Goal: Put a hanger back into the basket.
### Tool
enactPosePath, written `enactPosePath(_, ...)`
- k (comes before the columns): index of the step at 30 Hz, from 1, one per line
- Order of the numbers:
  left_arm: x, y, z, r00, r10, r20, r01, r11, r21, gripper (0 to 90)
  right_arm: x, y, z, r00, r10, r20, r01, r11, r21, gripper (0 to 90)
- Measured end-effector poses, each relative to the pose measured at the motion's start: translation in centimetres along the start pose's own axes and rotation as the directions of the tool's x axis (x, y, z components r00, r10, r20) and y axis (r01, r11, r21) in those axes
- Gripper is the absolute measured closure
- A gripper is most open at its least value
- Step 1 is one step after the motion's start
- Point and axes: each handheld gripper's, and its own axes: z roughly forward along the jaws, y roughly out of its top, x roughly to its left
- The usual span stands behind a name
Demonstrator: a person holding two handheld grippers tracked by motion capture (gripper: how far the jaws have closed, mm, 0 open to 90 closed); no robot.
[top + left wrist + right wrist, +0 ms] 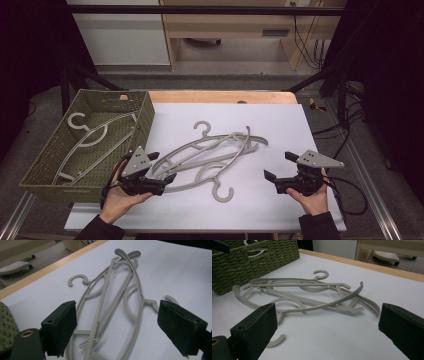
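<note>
1. Hangers (210,157), grey plastic and tangled, lie mid-table on the white sheet (280,120).
2. Your left gripper (161,167) spreads wide, straddling their near ends.
3. Your right gripper (280,166) is released, on bare sheet.
4. Woven green basket (142,122) borders the left, holding another hanger (90,137).

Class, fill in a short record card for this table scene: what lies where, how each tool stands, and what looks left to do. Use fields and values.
Surface: white table top
Container: green woven basket, at the left
In basket: one grey hanger
On table: two grey hangers, overlapping, hooks pointing opposite ways
Left tool: open, at the left end of the pile, gripping nothing
Right tool: open, right of the pile, apart from it
Likely remaining: the two loose hangers probably go into the basket
</note>
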Motion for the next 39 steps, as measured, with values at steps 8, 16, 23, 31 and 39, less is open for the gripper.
enactPosePath(8,-0.9,-1.1,2.9,0.9978,0.034,0.056,-0.04,0.9921,0.119,22.9,0.2,-0.1,0.4,0.9999,0.005,-0.011,-0.005,1.0,0.009,2.3)
enactPosePath(16,-1.1,-2.2,5.5,0.9919,0.041,0.121,-0.068,0.9707,0.231,31.4,0.2,0.0,0.4,0.9998,-0.002,-0.018,0.002,1.0,0.015,2.3)
enactPosePath(23,-0.9,-2.9,7.5,0.9845,0.051,0.168,-0.105,0.9386,0.329,44.2,0.3,-0.1,0.6,0.9998,0.0,-0.021,0.0,1.0,0.026,2.3)
enactPosePath(31,-0.8,-3.3,9.2,0.9777,0.076,0.196,-0.15,0.907,0.394,56.0,0.4,-0.2,0.9,0.9997,-0.002,-0.024,0.003,0.999,0.038,2.3)
enactPosePath(39,-0.9,-3.0,9.6,0.9734,0.083,0.214,-0.167,0.8962,0.411,62.2,0.4,-0.2,0.9,0.9997,-0.004,-0.026,0.005,0.999,0.041,2.3)
